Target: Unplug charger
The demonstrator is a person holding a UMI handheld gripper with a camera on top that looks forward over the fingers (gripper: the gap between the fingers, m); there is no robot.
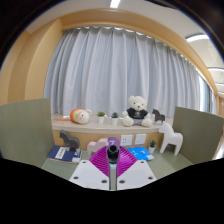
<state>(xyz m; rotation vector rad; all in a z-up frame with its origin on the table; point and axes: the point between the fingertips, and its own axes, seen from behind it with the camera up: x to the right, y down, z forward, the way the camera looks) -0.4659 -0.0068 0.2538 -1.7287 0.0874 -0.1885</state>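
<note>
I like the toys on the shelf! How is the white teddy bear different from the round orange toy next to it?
The white teddy bear is bigger than the round orange toy and sits upright, with ears and arms showing. The orange toy is a low, ball-like shape with no limbs visible. The bear is white with a dark middle; the other is orange and pale. Both rest on the ledge before the curtain, beyond the gripper.

A dark charger (113,153) is standing upright between the fingers, against their purple pads (101,157), sitting just above a white base; contact cannot be told
</note>
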